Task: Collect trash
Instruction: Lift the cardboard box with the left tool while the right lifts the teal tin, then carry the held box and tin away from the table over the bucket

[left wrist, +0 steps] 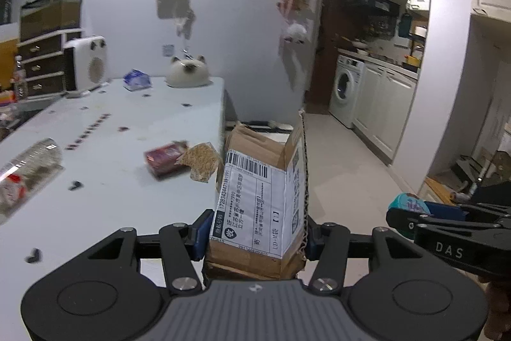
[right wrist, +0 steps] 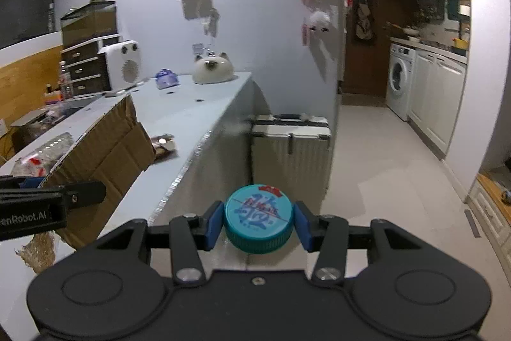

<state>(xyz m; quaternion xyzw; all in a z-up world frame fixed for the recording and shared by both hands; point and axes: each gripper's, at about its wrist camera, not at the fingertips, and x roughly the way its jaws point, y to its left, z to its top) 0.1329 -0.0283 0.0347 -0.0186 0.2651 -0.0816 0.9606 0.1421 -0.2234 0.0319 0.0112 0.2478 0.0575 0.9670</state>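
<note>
My left gripper (left wrist: 255,234) is shut on a torn cardboard box (left wrist: 262,200) with a white shipping label, held up beside the white table's right edge. The box also shows in the right wrist view (right wrist: 105,149). My right gripper (right wrist: 258,221) is shut on a teal round lid (right wrist: 258,218) with a printed top, held off the table's end; the lid shows at the right of the left wrist view (left wrist: 408,203). On the table (left wrist: 127,181) lie a red packet (left wrist: 164,160), a brown crumpled scrap (left wrist: 202,162) and a clear plastic bottle (left wrist: 25,171).
A blue-and-white pack (left wrist: 137,79), a cat-shaped ornament (left wrist: 188,73) and a white heater (left wrist: 86,63) stand at the table's far end. A silver suitcase (right wrist: 290,146) stands on the floor by the table's end. A washing machine (right wrist: 399,79) and kitchen cabinets line the right.
</note>
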